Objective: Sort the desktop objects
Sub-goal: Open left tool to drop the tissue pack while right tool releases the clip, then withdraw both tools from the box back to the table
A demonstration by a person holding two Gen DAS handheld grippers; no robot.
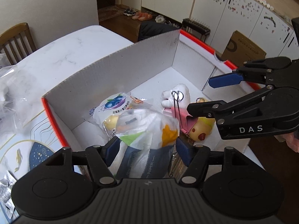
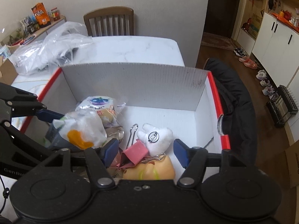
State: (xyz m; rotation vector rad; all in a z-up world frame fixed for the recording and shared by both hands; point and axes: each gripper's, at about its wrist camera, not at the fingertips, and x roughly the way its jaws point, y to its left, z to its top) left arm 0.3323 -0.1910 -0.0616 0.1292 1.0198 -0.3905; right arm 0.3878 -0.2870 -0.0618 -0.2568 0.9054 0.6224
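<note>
I have both grippers over the white box (image 1: 119, 63) with its red rim, which sits on the marble table (image 1: 61, 48). My left gripper (image 1: 147, 149) has its blue pads apart, one on each side of the tissue pack (image 1: 147, 130), a clear wrapper with green and orange patches and a dark band where I can read "PAPER"; the pads look just clear of the wrapper, though I cannot tell for sure. My right gripper (image 2: 146, 152) also has its jaws apart, and they press on nothing; between them lie the pink binder clip (image 2: 133, 154), its wire handles sticking up, and the white plush (image 2: 155, 137) with a metal pin on it. Just below the clip is a yellow toy (image 2: 149, 171). Behind the tissue pack is a snack bag (image 1: 112, 104) with a blueberry picture and Chinese print too small for me to read. In the left view the right gripper's body reads "DAS"; in the right view the left one shows "GenRo", cut off by the frame edge. Clear plastic bags (image 2: 48, 50) lie on the table beyond the box, near a wooden chair (image 2: 109, 20).
</note>
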